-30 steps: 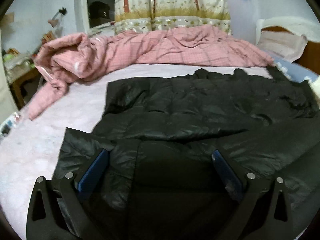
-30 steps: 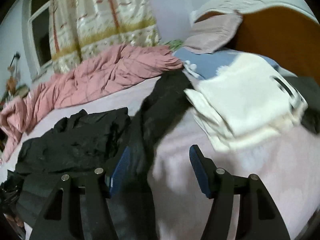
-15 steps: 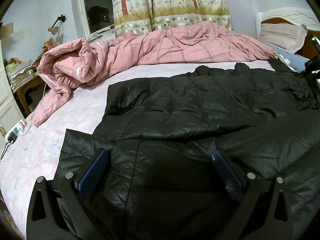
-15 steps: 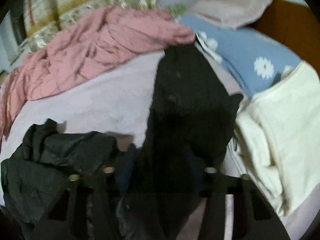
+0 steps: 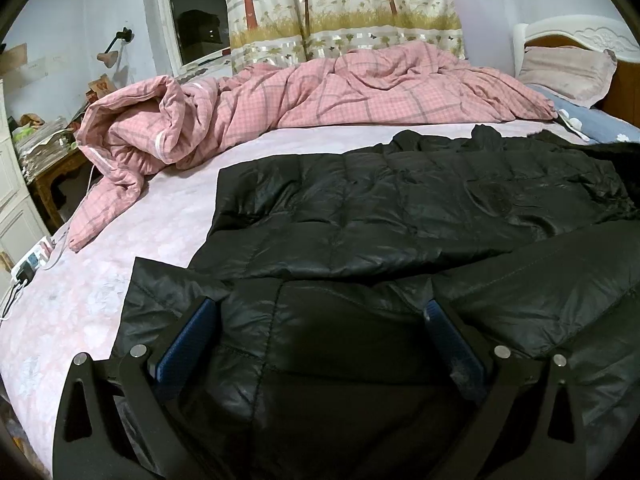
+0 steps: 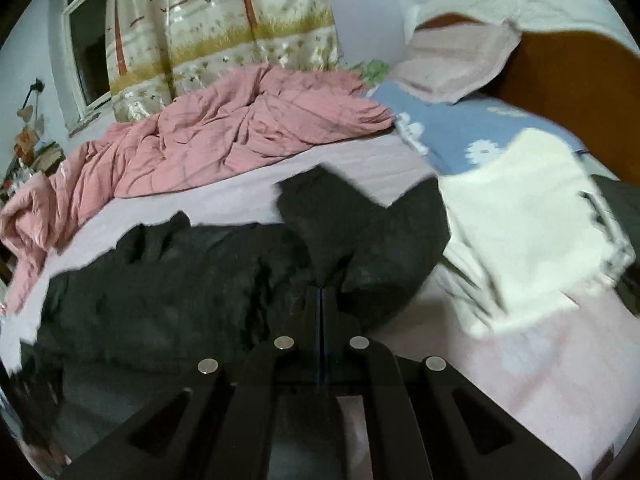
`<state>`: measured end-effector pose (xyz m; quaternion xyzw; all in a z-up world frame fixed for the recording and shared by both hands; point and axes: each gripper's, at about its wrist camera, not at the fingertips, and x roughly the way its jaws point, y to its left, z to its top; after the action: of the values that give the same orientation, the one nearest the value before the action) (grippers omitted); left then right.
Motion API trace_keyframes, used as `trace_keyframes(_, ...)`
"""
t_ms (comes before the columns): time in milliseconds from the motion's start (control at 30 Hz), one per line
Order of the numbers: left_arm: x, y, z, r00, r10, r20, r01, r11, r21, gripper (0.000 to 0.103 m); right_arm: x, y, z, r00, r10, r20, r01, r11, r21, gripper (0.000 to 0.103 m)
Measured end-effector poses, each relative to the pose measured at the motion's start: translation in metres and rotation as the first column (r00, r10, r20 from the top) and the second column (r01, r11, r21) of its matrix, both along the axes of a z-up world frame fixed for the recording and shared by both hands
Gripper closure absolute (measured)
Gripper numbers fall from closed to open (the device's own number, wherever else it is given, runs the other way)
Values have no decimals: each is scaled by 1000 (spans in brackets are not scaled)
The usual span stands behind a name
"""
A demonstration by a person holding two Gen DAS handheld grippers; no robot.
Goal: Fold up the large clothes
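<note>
Over at the left edge of the room a cluttered wooden bedside table [image 5: 48,168] stands against the wall, and a white power strip [image 5: 34,258] lies on the edge of the pale pink bedsheet [image 5: 120,248]. A rumpled pink checked quilt [image 5: 320,100] is heaped along the far side of the bed, below the patterned cream curtain [image 5: 340,4]. The shiny black quilted puffer jacket [image 5: 400,208] lies spread across the middle of the sheet. The left gripper [image 5: 322,320] hovers low over its near part with its blue-padded fingers [image 5: 188,332] spread wide, holding nothing. Further right, the right gripper [image 6: 321,292] has its jaws pressed together, apparently pinching a fold of the black jacket near its dark furry hood [image 6: 360,224], though motion blur makes the grip hard to confirm. Beside that lie a cream-white folded garment [image 6: 528,224] and a blue daisy-print pillow [image 6: 460,132] by the wooden headboard [image 6: 580,100].
</note>
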<state>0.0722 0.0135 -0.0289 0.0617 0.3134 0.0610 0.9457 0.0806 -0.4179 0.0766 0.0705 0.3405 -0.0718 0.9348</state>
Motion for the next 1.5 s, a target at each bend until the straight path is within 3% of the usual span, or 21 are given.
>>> trace_keyframes(133,-1,1,0,1000,2,-2,-2,1000,-1,0,-41,-5,-20,994,-110,-27,106,988,-111,102)
trace_keyframes(233,-1,0,0,1000,2,-1,-2,1000,-1,0,-43,-14,-39,984,-148,-99,134,981,-139,102)
trace_keyframes(300,0,1,1,1000,2,-2,-2,1000,-1,0,-47,-15,-39,982,-171,-81,159,977,-142,101)
trace_keyframes(400,0,0,0,1000,2,-3,-2,1000,1,0,-47,-3,-15,988,-148,34,151,978,-144,84)
trace_keyframes(467,0,1,1,1000,2,-4,-2,1000,0,0,-31,14,2,993,-95,64,106,977,-185,61)
trace_keyframes(567,0,1,1,1000,2,-5,-2,1000,0,0,-1,37,18,998,-18,68,31,981,-191,54)
trace_keyframes(700,0,0,1,1000,2,-5,-2,1000,-2,0,66,59,15,998,40,-55,-48,987,-155,54)
trace_keyframes(833,0,1,0,1000,-1,-8,1,1000,-7,0,144,63,-18,974,35,-224,-60,993,-106,54)
trace_keyframes(900,1,3,-2,1000,-6,-13,6,1000,-17,0,169,63,-39,957,9,-289,-54,987,-149,54)
trace_keyframes(1000,3,4,-5,1000,-16,-25,15,999,-33,0,203,53,-75,903,-112,-416,8,970,-245,54)
trace_keyframes(1033,3,4,-6,999,-18,-28,17,999,-36,0,209,44,-83,885,-162,-437,59,969,-241,62)
trace_keyframes(1067,3,5,-5,999,-20,-29,19,999,-39,0,210,39,-82,889,-180,-422,85,969,-234,84)
trace_keyframes(1100,3,6,-5,999,-21,-28,20,999,-43,0,209,37,-78,901,-186,-392,94,966,-241,94)
trace_keyframes(1233,1,6,-4,999,-23,-28,22,999,-46,0,181,54,-35,974,-164,-159,96,926,-366,98)
trace_keyframes(1333,1,8,-1,998,-58,-27,55,996,-75,0,159,76,5,992,-114,-55,85,924,-372,98)
trace_keyframes(1400,-3,12,3,992,-122,-22,118,983,-143,0,148,92,27,998,-62,-28,50,945,-322,98)
trace_keyframes(1500,-9,27,17,980,-200,19,197,934,-298,0,124,140,60,998,58,15,-51,952,-300,98)
